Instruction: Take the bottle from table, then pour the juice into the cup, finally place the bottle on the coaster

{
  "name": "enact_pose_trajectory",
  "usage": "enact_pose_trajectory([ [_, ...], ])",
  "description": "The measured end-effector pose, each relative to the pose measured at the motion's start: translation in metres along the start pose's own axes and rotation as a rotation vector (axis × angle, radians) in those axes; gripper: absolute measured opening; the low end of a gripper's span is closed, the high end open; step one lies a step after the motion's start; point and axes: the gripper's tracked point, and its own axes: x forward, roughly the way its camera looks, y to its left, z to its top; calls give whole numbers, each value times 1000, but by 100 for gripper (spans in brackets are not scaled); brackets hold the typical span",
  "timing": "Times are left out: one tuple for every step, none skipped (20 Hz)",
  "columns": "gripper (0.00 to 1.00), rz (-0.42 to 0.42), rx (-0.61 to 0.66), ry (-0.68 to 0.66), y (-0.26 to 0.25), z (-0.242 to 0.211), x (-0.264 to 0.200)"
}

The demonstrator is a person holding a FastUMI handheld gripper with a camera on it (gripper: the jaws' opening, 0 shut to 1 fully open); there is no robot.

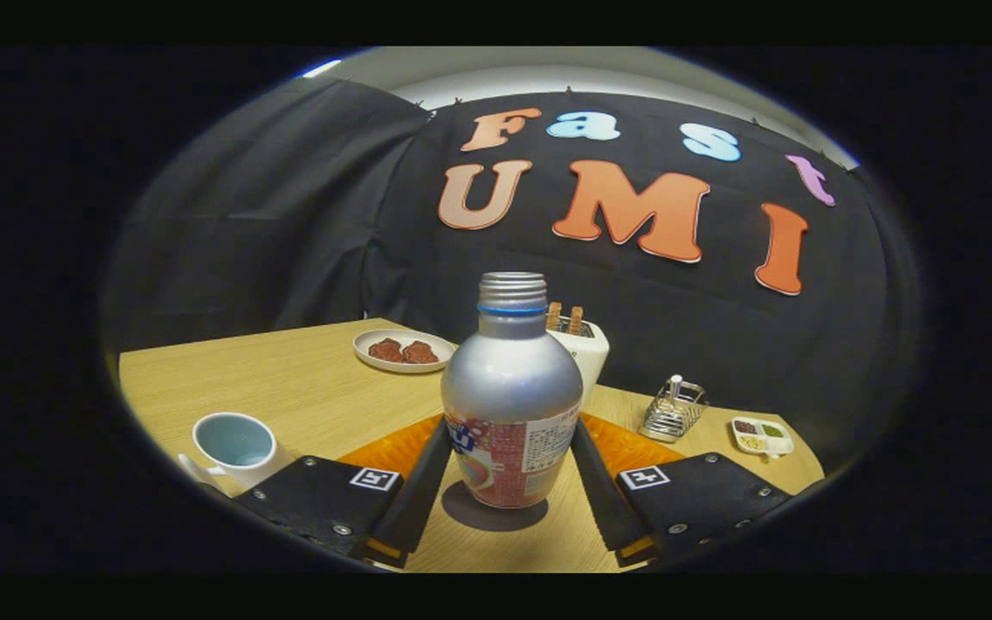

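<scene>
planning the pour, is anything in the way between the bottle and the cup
Nothing visible is. The bottle stands upright between the tool's fingers, which flank its lower body. The cup sits on the table to the left, with bare tabletop between them.

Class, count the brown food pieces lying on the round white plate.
2: both brown pieces lie side by side on the plate, beyond the bottle that stands between the fingers. None looks hidden.
</scene>
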Motion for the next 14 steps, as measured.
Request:
enact_pose_trajectory([
  [78,3,7,17,1,-8,5],
  [78,6,9,29,0,-13,8],
  [78,6,9,39,0,-19,11],
  [78,1,16,48,-2,-24,13],
  [78,4,28,58,-1,-29,14],
  [78,11,44,68,0,-34,15],
  [78,17,60,72,1,-37,17],
  [78,14,73,79,0,-40,18],
  [78,11,86,95,-1,-46,19],
  [78,9,102,84,-3,-42,17],
  [79,11,124,86,-2,-47,21],
  [78,10,136,90,-5,-47,21],
  [78,9,143,90,-4,-47,19],
  [78,7,143,94,-4,-48,18],
])
